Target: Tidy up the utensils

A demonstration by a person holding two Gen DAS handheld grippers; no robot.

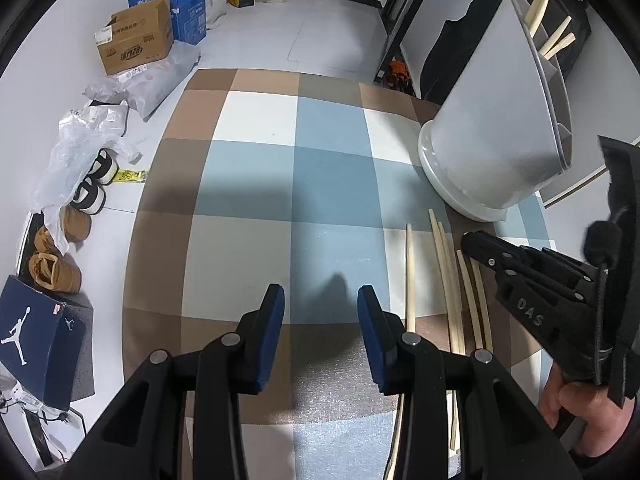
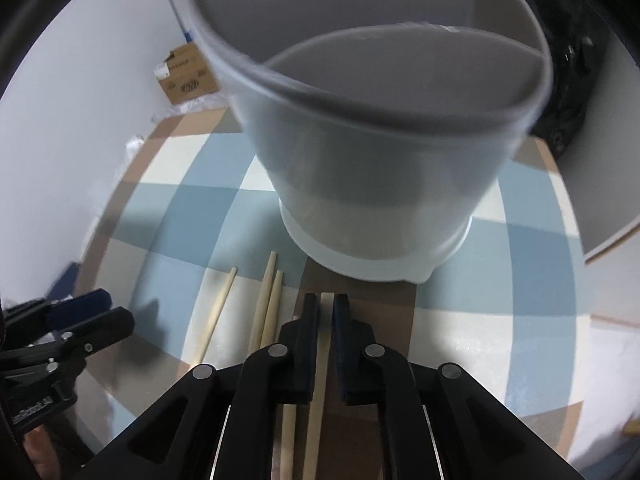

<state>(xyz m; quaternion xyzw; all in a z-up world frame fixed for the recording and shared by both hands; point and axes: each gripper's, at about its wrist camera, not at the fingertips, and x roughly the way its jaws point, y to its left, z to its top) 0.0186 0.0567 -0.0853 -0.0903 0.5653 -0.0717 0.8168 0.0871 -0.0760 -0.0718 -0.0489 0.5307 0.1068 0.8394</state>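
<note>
In the right wrist view my right gripper (image 2: 326, 301) is shut on a pale wooden chopstick (image 2: 319, 396), which runs back between the pads just in front of the white utensil holder (image 2: 376, 184). Three loose chopsticks (image 2: 267, 300) lie on the checked mat to its left, and another (image 2: 288, 436) lies under the left finger. In the left wrist view my left gripper (image 1: 321, 298) is open over bare mat with nothing between its blue pads. The loose chopsticks (image 1: 444, 268) lie to its right, beside the right gripper (image 1: 474, 242). The holder (image 1: 496, 132) holds several chopsticks (image 1: 538, 4).
The checked mat (image 1: 256, 176) covers the work surface. On the floor to the left lie cardboard boxes (image 1: 136, 40), plastic bags (image 1: 76, 152), shoes (image 1: 56, 272) and a blue shoebox (image 1: 36, 336). A black bag (image 1: 452, 52) stands behind the holder. A hand (image 1: 576, 404) grips the right tool.
</note>
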